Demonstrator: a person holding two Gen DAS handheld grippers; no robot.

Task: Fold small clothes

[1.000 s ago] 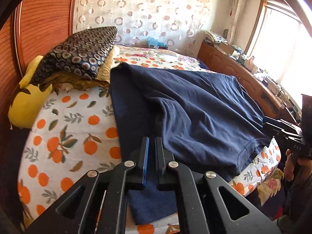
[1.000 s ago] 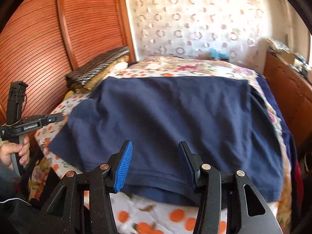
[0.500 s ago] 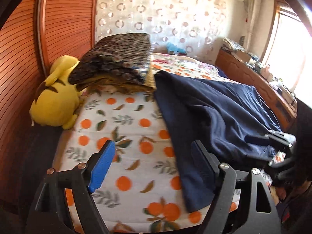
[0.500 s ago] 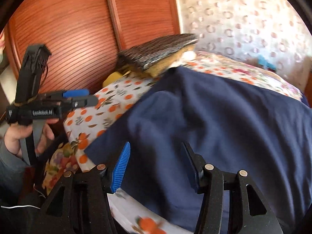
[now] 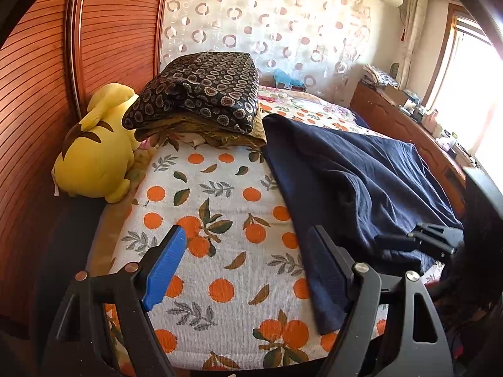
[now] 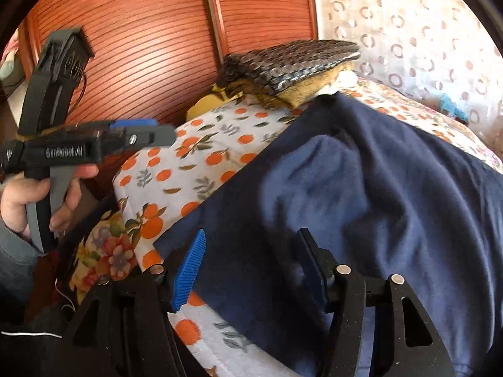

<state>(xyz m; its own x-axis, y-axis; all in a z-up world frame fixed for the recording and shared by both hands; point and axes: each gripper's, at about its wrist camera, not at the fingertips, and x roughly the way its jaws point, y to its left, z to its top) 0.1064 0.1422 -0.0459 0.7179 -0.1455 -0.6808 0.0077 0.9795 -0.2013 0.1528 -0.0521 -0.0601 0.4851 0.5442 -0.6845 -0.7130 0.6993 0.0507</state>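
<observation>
Here, the bed (image 5: pixel 220 207), under its sheet printed with oranges, fills the space ahead of both claws. Across it lies the navy garment (image 6: pixel 361 194), spread wide and partly doubled over itself, with a fold ridge running up its middle. From the left claw (image 5: pixel 248 270) the garment lies ahead and to the right, its near corner reaching down beside the right-hand finger; between the fingers themselves there is only bare sheet. That claw's jaws stand wide apart and hold nothing, having just sprung open.

The right claw (image 6: pixel 251 267) sits low over the garment's near edge. The navy cloth shows between its fingers and runs on ahead and to the right, while the garment's corner lies just left of the blue pad (image 6: pixel 188 270). Its jaws have just been opening and stand apart; the pads do not press on the cloth.

Farther ahead of both claws, at the far end of the bed against the wooden slatted wall (image 5: pixel 41 100), is a stack of folded blankets (image 5: pixel 201 91), the dark patterned one on top. A yellow plush toy (image 5: pixel 94 157) sits left of that stack. In the right claw's view a hand (image 6: pixel 37 201) to the left grips the handle of the other claw.
</observation>
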